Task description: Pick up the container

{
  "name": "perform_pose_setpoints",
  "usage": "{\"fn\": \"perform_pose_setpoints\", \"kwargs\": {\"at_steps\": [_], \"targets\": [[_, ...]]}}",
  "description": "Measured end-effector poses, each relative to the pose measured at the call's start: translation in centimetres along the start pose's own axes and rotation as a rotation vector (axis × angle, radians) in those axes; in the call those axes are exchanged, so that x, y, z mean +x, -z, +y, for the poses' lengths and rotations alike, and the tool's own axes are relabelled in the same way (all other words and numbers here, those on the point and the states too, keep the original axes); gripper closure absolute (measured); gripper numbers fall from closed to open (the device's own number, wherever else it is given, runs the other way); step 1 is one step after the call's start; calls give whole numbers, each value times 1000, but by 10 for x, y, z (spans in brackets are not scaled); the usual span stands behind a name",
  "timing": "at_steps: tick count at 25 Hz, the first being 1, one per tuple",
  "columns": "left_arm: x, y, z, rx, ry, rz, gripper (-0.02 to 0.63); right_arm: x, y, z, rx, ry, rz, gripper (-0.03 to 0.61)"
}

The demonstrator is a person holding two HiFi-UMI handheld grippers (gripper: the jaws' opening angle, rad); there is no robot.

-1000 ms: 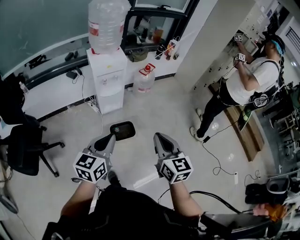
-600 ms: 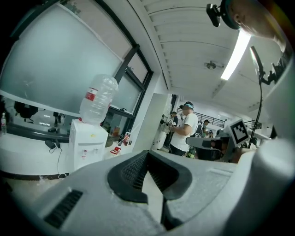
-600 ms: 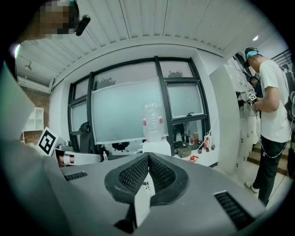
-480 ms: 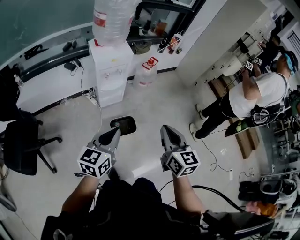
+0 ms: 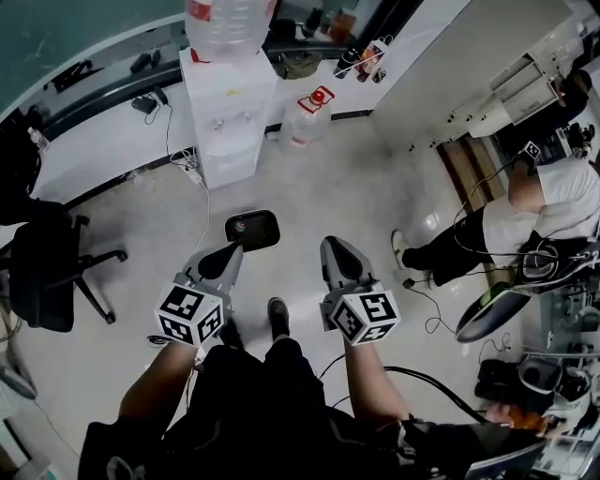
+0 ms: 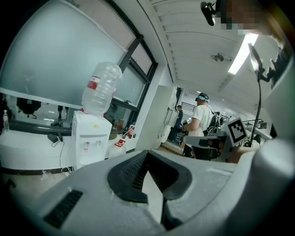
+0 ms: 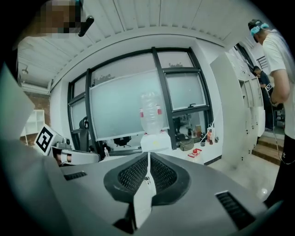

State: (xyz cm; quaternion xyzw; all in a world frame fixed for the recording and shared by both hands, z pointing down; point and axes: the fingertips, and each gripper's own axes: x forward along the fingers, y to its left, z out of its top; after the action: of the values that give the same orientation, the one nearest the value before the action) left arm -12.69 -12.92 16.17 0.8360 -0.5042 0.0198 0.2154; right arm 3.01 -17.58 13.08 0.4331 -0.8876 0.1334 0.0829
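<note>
The container (image 5: 251,230) is a dark, rounded-rectangular tub that lies flat on the pale floor (image 5: 356,202). It sits out in the open, between the person's feet and the white water dispenser (image 5: 230,131). In the head view the tip of the left tool (image 5: 231,251) shows just at the container's near edge, while the right tool (image 5: 330,246) points at bare floor to the container's right. How high the tools are above the floor cannot be told.

Both tools are clenched with nothing in them. The left gripper view shows the left tool (image 6: 146,155) with its ribbed black pads meeting at the tip. The right gripper view shows the right tool (image 7: 148,156) closed the same way, with only a thin slit between the jaws. Each tool carries a marker cube, the left cube (image 5: 188,315) and the right cube (image 5: 363,317), both held in front of the person's body. One dark shoe (image 5: 277,317) shows between the two arms.

The dispenser has a large clear bottle (image 5: 230,21) turned upside down on top. A spare bottle with a red cap (image 5: 307,114) stands on the floor just to its right. A black office chair (image 5: 47,277) stands at the left, well apart from the container. At the right edge another person (image 5: 553,202) in a white shirt stands near white cabinets, with cables (image 5: 441,319) trailing on the floor nearby.
</note>
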Motion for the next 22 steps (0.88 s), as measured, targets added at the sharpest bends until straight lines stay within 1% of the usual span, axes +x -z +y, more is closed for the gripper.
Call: {"fn": "perform_pose_setpoints", "kwargs": {"at_steps": [5, 8, 12, 17, 22], "targets": [[28, -1, 0, -44, -43, -9, 607, 17, 8, -27, 2, -44, 17, 577], [45, 0, 4, -58, -79, -25, 607, 32, 21, -44, 19, -85, 39, 578], [66, 21, 9, -40, -121, 13, 607, 44, 38, -67, 43, -109, 51, 578], [86, 50, 22, -32, -180, 53, 607, 60, 71, -96, 75, -122, 85, 577], [104, 79, 34, -44, -188, 67, 608, 79, 96, -111, 67, -122, 97, 577]]}}
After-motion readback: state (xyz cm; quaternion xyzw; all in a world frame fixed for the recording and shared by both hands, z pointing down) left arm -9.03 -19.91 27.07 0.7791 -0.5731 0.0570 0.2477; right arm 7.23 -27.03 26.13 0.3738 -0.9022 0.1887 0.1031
